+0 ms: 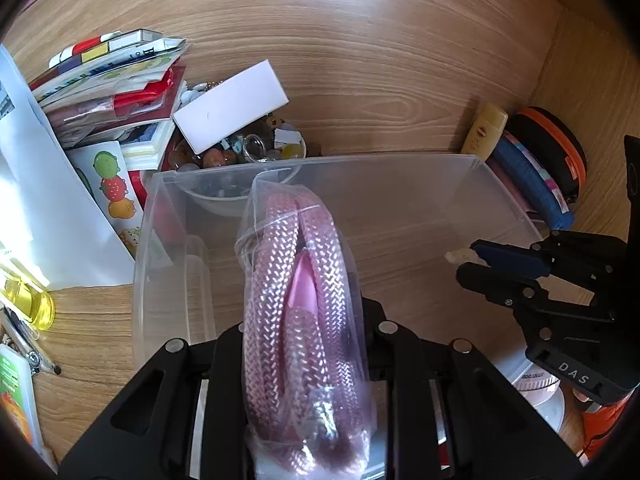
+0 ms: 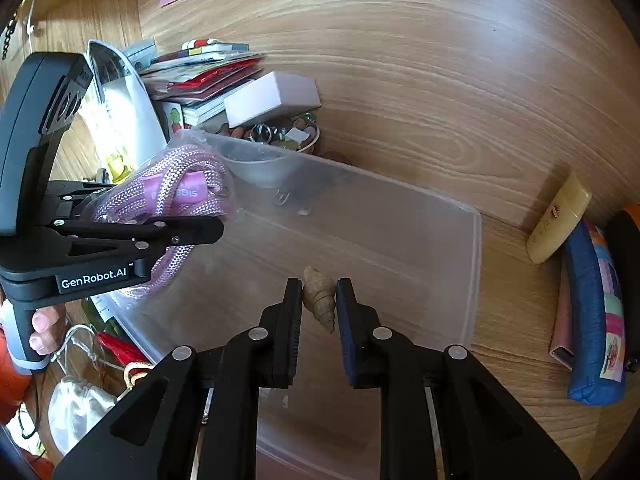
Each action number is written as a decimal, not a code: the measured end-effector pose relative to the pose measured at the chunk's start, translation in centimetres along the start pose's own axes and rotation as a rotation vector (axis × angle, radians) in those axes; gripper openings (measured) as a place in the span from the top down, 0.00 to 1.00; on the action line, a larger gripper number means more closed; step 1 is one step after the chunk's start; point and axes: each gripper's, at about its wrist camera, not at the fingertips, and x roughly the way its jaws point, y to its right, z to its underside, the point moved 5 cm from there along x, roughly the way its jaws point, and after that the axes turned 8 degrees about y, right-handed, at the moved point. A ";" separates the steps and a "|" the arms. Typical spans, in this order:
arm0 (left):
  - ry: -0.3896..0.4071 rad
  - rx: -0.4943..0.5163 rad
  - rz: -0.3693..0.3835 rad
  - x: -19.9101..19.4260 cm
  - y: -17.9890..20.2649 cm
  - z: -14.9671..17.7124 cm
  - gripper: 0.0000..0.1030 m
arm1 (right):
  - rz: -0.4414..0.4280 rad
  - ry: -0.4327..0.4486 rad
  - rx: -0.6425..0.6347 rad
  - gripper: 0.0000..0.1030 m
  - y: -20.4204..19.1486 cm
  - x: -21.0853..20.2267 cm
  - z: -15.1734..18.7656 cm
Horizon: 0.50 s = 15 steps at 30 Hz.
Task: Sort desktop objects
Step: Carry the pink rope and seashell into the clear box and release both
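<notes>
The left tool [image 1: 308,360] is gripping a bagged pink rope [image 1: 304,280] and the right tool [image 2: 319,304] is pinching a small shell [image 2: 319,294], both hovering over the clear plastic bin [image 2: 460,280] on the worktop [image 2: 440,100].

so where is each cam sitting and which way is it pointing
Left wrist: on the left gripper, looking down along its fingers over the bagged pink rope it clamps into the clear plastic bin; the right gripper shows at right.
Right wrist: on the right gripper, looking down at the spiral shell it pinches above the bin; the left gripper and fingertips show at left.
Shared: bin, rope, white box, yellow tube.
</notes>
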 end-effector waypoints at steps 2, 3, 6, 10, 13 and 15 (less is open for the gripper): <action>-0.010 0.004 0.004 0.3 0.2 0.1 0.78 | -0.003 -0.004 -0.002 0.85 -0.1 0.0 0.1; -0.012 0.006 0.003 0.2 0.1 0.2 0.78 | -0.005 -0.005 -0.002 0.85 -0.1 0.1 0.1; -0.015 0.021 -0.010 0.5 0.3 0.2 0.77 | 0.007 0.000 -0.005 0.85 -0.1 0.0 0.0; -0.002 0.032 -0.012 0.1 0.6 0.2 0.69 | 0.014 -0.001 -0.003 0.85 0.1 0.1 0.0; 0.026 0.045 -0.016 -0.5 0.8 0.0 0.62 | 0.015 -0.005 0.004 0.83 0.3 0.3 0.0; 0.047 0.053 -0.017 -1.2 0.9 -0.1 0.60 | 0.019 -0.007 0.009 0.82 0.5 0.4 0.0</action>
